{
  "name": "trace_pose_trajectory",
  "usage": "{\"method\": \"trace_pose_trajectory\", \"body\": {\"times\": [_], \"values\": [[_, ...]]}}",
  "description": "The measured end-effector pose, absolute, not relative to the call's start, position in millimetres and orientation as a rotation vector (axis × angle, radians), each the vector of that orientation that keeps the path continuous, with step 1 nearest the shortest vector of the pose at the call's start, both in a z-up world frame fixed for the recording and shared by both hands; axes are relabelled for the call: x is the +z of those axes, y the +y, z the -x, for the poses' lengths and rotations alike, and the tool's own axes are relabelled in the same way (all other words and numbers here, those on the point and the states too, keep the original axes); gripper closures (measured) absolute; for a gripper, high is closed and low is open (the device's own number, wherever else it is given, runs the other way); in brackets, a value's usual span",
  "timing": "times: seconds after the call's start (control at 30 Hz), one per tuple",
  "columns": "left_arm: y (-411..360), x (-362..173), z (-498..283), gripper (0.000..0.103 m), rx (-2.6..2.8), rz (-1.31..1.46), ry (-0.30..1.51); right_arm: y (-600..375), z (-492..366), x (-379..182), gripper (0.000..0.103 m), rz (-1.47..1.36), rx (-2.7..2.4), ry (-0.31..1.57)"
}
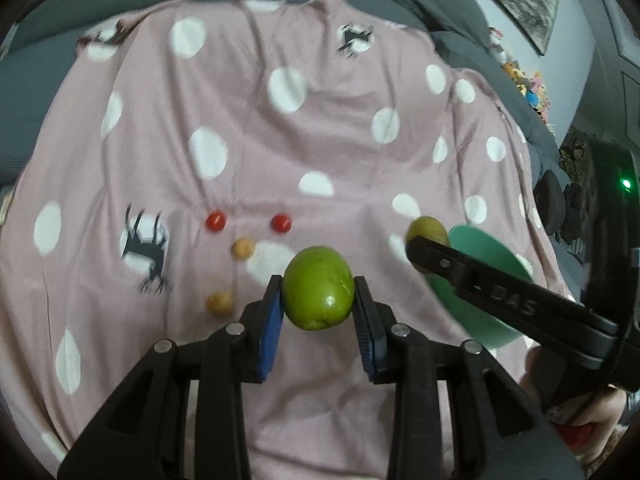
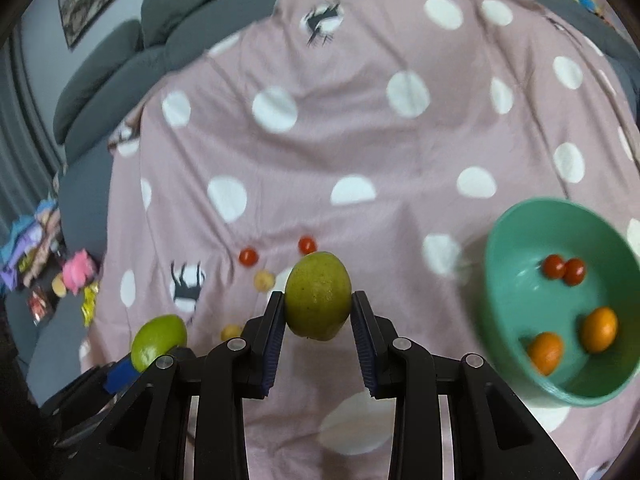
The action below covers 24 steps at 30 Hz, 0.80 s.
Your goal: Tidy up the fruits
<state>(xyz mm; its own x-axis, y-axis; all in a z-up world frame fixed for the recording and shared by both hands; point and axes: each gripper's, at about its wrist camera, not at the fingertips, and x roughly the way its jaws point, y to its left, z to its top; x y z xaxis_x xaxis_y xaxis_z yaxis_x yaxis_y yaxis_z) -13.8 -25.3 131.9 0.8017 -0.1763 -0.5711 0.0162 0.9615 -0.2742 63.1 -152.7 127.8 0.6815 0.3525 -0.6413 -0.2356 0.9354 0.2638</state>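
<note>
Left gripper (image 1: 319,294): you are clamping a bright green lime (image 1: 319,288) between its blue pads — lifted above the cloth.
Right gripper (image 2: 318,300): you are squeezing a duller yellow-green lime (image 2: 318,296), just left of the bowl.
Teal bowl (image 2: 500,280): holding two cherry tomatoes (image 2: 564,270) and two oranges (image 2: 572,340).
Pink dotted cloth (image 1: 248,128): loose tomatoes (image 1: 216,221) and small yellow fruits (image 1: 243,248) are lying beyond your grippers — well apart from the bowl.
</note>
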Motion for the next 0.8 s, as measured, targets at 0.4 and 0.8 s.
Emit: {"method": "trace_pose_trajectory", "body": {"times": [0.4,0.8], "values": [[-111.3,166.4,-26.4,0.070,-0.241,0.204,0.573,-228.7,-51.6,174.1,0.068,-0.150,0.176,0.568],[-185.1,134.7,-81.1,0.070,-0.355,0.178,0.724,-314.4,-66.9,159.6,0.068,-0.308,0.034,0.566]]}}
